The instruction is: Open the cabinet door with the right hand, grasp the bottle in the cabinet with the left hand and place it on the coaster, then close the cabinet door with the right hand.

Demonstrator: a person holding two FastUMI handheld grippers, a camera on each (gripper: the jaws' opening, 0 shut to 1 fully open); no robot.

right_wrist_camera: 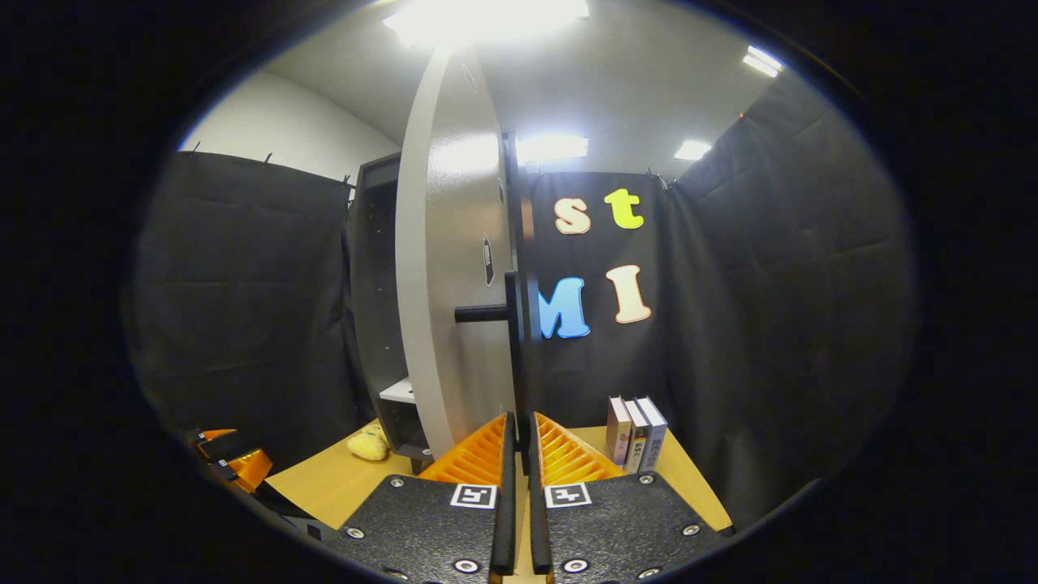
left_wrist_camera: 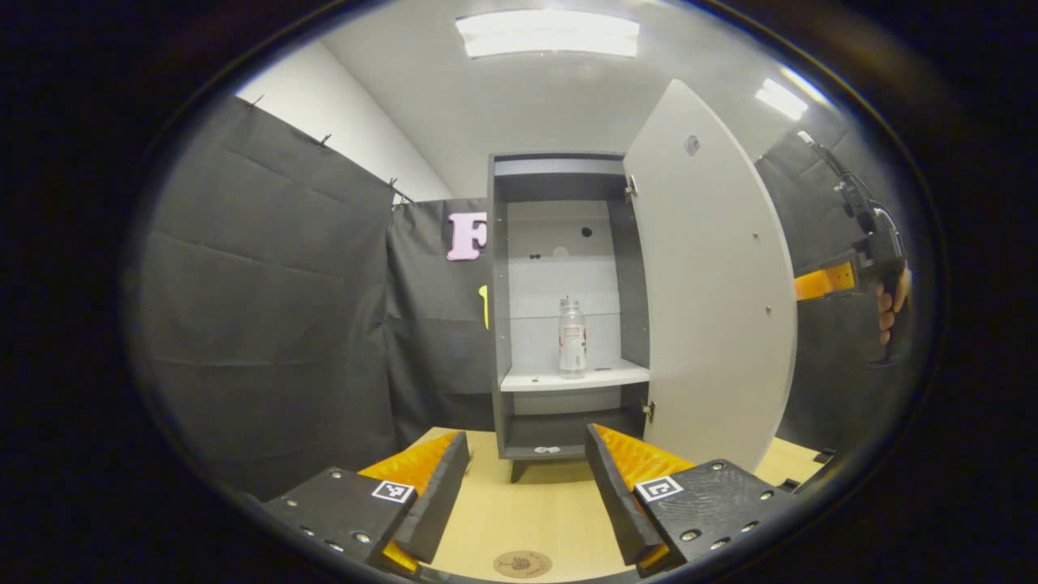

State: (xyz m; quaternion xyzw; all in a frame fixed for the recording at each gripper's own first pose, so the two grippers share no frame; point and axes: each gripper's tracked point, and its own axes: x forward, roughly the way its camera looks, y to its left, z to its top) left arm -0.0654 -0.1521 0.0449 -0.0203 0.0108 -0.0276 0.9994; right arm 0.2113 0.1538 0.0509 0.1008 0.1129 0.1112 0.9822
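Observation:
The grey cabinet (left_wrist_camera: 499, 324) stands open, its door (left_wrist_camera: 714, 292) swung out to the right. A clear bottle (left_wrist_camera: 572, 337) with a white label stands upright on the white shelf (left_wrist_camera: 600, 376) inside. My left gripper (left_wrist_camera: 527, 462) is open, well short of the cabinet and aimed at the bottle. A round brown coaster (left_wrist_camera: 522, 564) lies on the wooden table just below the fingers. In the right gripper view, my right gripper (right_wrist_camera: 519, 430) is shut on the door's black vertical handle (right_wrist_camera: 512, 341). In the left gripper view, the right gripper (left_wrist_camera: 835, 280) and the hand (left_wrist_camera: 892, 312) holding it show past the door's edge.
Three books (right_wrist_camera: 636, 430) stand upright on the table right of the door. A small yellow object (right_wrist_camera: 369, 444) lies by the cabinet's foot. The left gripper (right_wrist_camera: 231, 458) shows low at the left. Black cloth walls close in the wooden table (left_wrist_camera: 551, 507) on all sides.

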